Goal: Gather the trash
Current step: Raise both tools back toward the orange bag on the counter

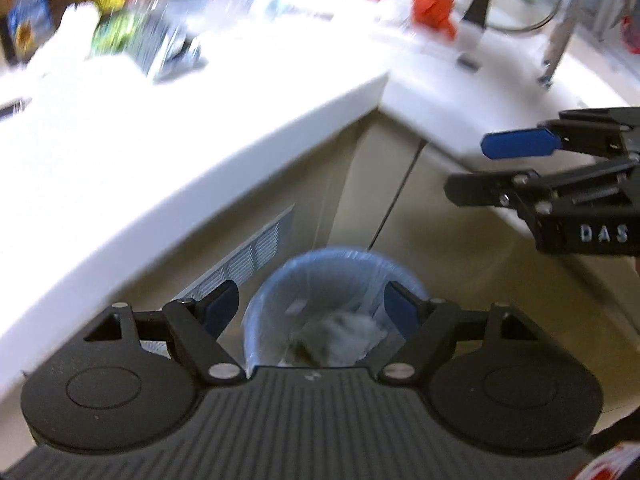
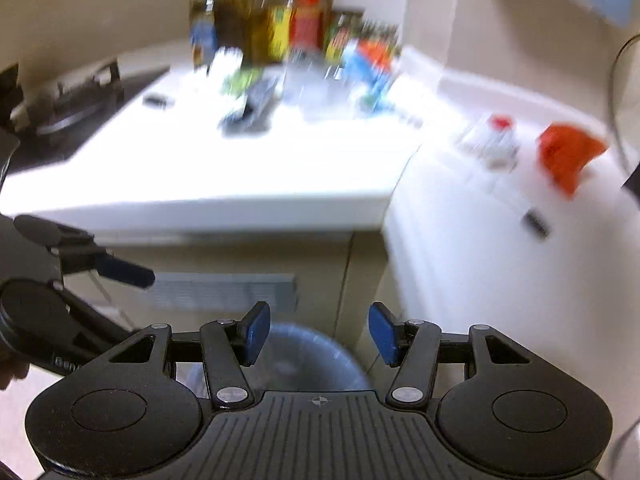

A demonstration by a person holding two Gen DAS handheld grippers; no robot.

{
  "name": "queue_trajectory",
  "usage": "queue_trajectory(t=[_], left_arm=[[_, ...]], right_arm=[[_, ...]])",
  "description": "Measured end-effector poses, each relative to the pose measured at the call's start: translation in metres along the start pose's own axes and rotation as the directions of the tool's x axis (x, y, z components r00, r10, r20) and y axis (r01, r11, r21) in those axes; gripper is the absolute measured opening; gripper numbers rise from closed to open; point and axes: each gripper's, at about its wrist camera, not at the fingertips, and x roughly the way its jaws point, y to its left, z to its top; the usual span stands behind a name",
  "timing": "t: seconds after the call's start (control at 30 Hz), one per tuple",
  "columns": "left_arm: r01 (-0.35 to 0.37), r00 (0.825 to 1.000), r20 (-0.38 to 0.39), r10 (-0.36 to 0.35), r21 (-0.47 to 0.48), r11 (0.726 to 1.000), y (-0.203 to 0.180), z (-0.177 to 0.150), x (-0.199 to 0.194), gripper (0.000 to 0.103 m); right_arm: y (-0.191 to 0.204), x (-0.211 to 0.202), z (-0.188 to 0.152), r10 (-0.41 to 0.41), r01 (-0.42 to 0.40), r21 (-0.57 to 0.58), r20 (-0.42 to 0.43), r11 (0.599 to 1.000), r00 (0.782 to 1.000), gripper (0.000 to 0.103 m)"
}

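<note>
My left gripper (image 1: 312, 310) is open and empty, hanging above a round bin with a blue liner (image 1: 332, 280) that stands on the floor in the cabinet corner. Crumpled pale trash (image 1: 344, 330) lies inside the bin. My right gripper (image 2: 320, 334) is also open and empty, above the same bin (image 2: 308, 356). Each gripper shows in the other's view: the right gripper (image 1: 492, 168) at the right edge, the left gripper (image 2: 84, 250) at the left edge. On the white counter (image 2: 280, 168) lie a red crumpled wrapper (image 2: 568, 156), a small clear cup with red in it (image 2: 494, 140) and a dark wrapper (image 2: 252, 108).
Bottles and colourful packages (image 2: 280, 20) crowd the back of the L-shaped counter. A stove (image 2: 72, 108) sits at the left and a faucet (image 1: 560, 40) at the right. A small dark item (image 2: 538, 224) lies near the counter edge. Beige cabinet doors with a vent grille (image 2: 224, 292) stand behind the bin.
</note>
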Motion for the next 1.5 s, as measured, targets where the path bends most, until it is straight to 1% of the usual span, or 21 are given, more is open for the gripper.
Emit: queue_trajectory(t=[0.17, 0.3, 0.43, 0.6, 0.73, 0.77, 0.8, 0.87, 1.0, 1.17, 1.27, 1.33, 1.37, 1.5], left_arm=[[0.021, 0.996, 0.091, -0.023, 0.022, 1.000, -0.014, 0.026, -0.019, 0.078], [0.025, 0.988, 0.153, -0.029, 0.027, 0.999, -0.020, 0.051, -0.026, 0.078], [0.013, 0.980, 0.196, -0.019, 0.036, 0.999, -0.026, 0.079, -0.025, 0.078], [-0.008, 0.969, 0.246, -0.008, 0.066, 0.998, -0.037, 0.113, -0.019, 0.078], [-0.022, 0.964, 0.267, -0.011, 0.119, 0.993, -0.050, 0.144, -0.004, 0.078], [-0.025, 0.963, 0.271, -0.013, 0.135, 0.991, -0.054, 0.152, 0.000, 0.077], [-0.029, 0.962, 0.273, -0.012, 0.146, 0.989, -0.058, 0.161, 0.006, 0.077], [-0.030, 0.963, 0.270, -0.017, 0.167, 0.985, -0.064, 0.176, 0.018, 0.077], [-0.034, 0.968, 0.251, -0.017, 0.198, 0.980, -0.077, 0.202, 0.046, 0.071], [-0.047, 0.977, 0.214, -0.003, 0.229, 0.972, -0.091, 0.226, 0.084, 0.065], [-0.050, 0.983, 0.182, 0.005, 0.241, 0.969, -0.095, 0.235, 0.105, 0.058], [-0.065, 0.986, 0.162, 0.024, 0.256, 0.964, -0.099, 0.237, 0.115, 0.052], [-0.071, 0.988, 0.152, 0.031, 0.264, 0.962, -0.101, 0.238, 0.119, 0.045], [-0.080, 0.990, 0.133, 0.043, 0.290, 0.954, -0.106, 0.238, 0.129, 0.036]], right_arm=[[-0.018, -0.029, 0.019, -0.058, 0.056, 0.027, 0.083, 0.998, 0.995, 0.055], [-0.040, -0.039, 0.027, -0.107, 0.100, 0.070, 0.112, 0.993, 0.988, 0.055], [-0.073, -0.043, 0.035, -0.159, 0.145, 0.120, 0.126, 0.982, 0.979, 0.055], [-0.123, -0.041, 0.048, -0.234, 0.204, 0.199, 0.140, 0.958, 0.962, 0.055], [-0.165, -0.037, 0.061, -0.258, 0.210, 0.289, 0.137, 0.934, 0.956, 0.056], [-0.174, -0.035, 0.064, -0.261, 0.210, 0.302, 0.139, 0.930, 0.955, 0.059], [-0.182, -0.034, 0.068, -0.266, 0.213, 0.307, 0.141, 0.928, 0.954, 0.062], [-0.196, -0.030, 0.075, -0.278, 0.224, 0.308, 0.144, 0.925, 0.950, 0.064], [-0.221, -0.018, 0.087, -0.280, 0.225, 0.315, 0.140, 0.922, 0.950, 0.066], [-0.246, 0.001, 0.095, -0.261, 0.208, 0.321, 0.133, 0.924, 0.956, 0.067], [-0.258, 0.012, 0.098, -0.245, 0.194, 0.319, 0.129, 0.928, 0.961, 0.067], [-0.265, 0.020, 0.099, -0.237, 0.189, 0.318, 0.120, 0.929, 0.964, 0.068], [-0.268, 0.024, 0.100, -0.234, 0.187, 0.318, 0.116, 0.929, 0.965, 0.068], [-0.279, 0.035, 0.102, -0.243, 0.196, 0.328, 0.107, 0.924, 0.964, 0.068]])
